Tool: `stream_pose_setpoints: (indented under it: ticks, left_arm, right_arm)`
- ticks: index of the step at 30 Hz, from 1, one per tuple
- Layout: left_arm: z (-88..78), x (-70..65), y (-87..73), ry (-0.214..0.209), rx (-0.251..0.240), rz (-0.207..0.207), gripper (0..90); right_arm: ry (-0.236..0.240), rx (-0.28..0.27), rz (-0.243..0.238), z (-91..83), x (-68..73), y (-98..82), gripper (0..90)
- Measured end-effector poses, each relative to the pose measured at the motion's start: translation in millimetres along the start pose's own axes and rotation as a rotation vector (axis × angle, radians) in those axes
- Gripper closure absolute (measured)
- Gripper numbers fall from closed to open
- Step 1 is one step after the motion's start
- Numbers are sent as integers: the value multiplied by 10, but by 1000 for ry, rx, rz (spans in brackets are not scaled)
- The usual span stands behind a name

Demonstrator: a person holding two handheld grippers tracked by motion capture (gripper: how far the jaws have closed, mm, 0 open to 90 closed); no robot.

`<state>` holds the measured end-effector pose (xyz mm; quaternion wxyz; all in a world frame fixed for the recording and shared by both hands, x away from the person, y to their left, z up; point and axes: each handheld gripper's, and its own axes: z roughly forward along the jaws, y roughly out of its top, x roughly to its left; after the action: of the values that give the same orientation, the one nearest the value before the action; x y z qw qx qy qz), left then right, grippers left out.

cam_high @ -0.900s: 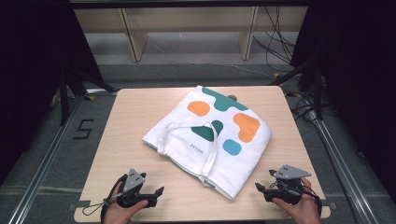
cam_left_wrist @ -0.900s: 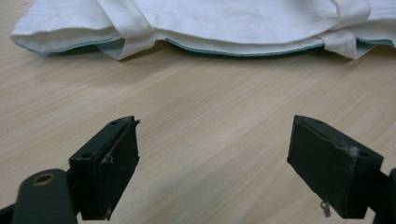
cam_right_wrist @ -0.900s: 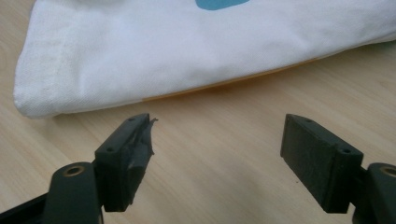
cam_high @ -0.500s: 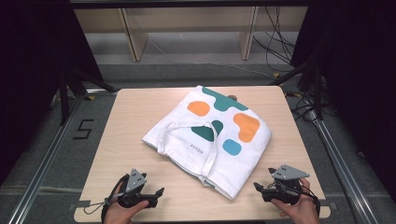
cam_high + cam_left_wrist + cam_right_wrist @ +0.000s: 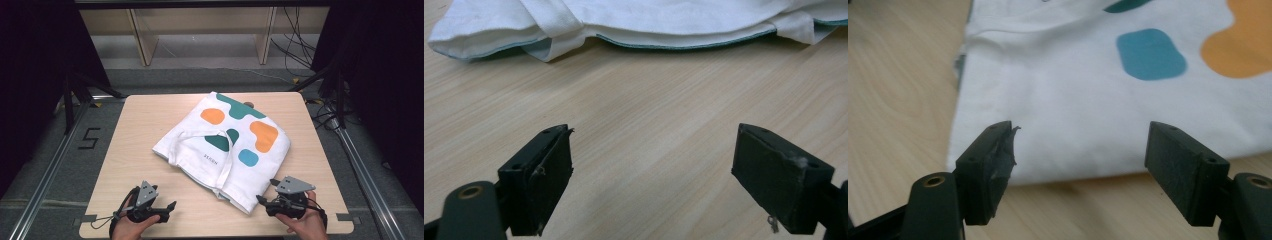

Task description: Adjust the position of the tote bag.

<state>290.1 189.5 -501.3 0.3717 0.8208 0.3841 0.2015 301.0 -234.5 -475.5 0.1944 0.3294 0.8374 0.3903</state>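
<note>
High view: the table (image 5: 150, 130) is evenly and brightly lit from above, while the surroundings at left and right fall into near-black. Shadows on the tabletop are short and soft; no glare noted. The picture is slightly soft and grainy overall. Left gripper view: warm, even light, wood grain sharp in mid-distance, the near black jaws mildly blurred, a thin shadow under the white bag (image 5: 649, 20) edge. Right gripper view: focus is soft throughout, the printed patches blurred; jaw pads dark, with little detail.

Grey floor (image 5: 200, 80), wooden shelf legs (image 5: 142, 42), dark surroundings
</note>
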Motion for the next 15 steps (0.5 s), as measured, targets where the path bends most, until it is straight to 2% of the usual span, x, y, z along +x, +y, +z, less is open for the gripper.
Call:
stream_pose_setpoints:
  ticks: [1, 2, 4, 5, 6, 10, 12, 13, 14, 15]
  left_arm:
    - [0, 6, 3, 1, 2, 6, 154]
    - [4, 1, 0, 0, 7, -12, 154]
    - [13, -1, 0, -2, 11, -9, 154]
    - [11, 7, 2, 0, 15, 7, 153]
    - [13, 6, 1, 1, 14, 6, 153]
    - [15, 3, 3, 2, 8, 3, 153]
    - [11, 8, 1, -1, 15, 6, 153]
    - [15, 0, -1, -3, 15, -15, 153]
    - [16, 2, 0, -3, 18, -11, 153]
    - [22, -3, -3, 3, 10, -9, 153]
  right_arm:
    - [12, 4, -16, 29, 41, 26, 287]
    - [27, 13, -34, 54, 86, 55, 286]
    - [44, 11, -70, 112, 186, 106, 283]
    - [56, 17, -93, 148, 246, 141, 283]
    - [63, 22, -99, 173, 282, 161, 284]
    - [78, 65, -159, 322, 417, 225, 306]
    - [82, 76, -176, 357, 459, 241, 320]
    - [81, 78, -188, 374, 474, 247, 329]
    - [77, 86, -208, 388, 484, 252, 341]
    - [73, 94, -206, 400, 494, 248, 351]
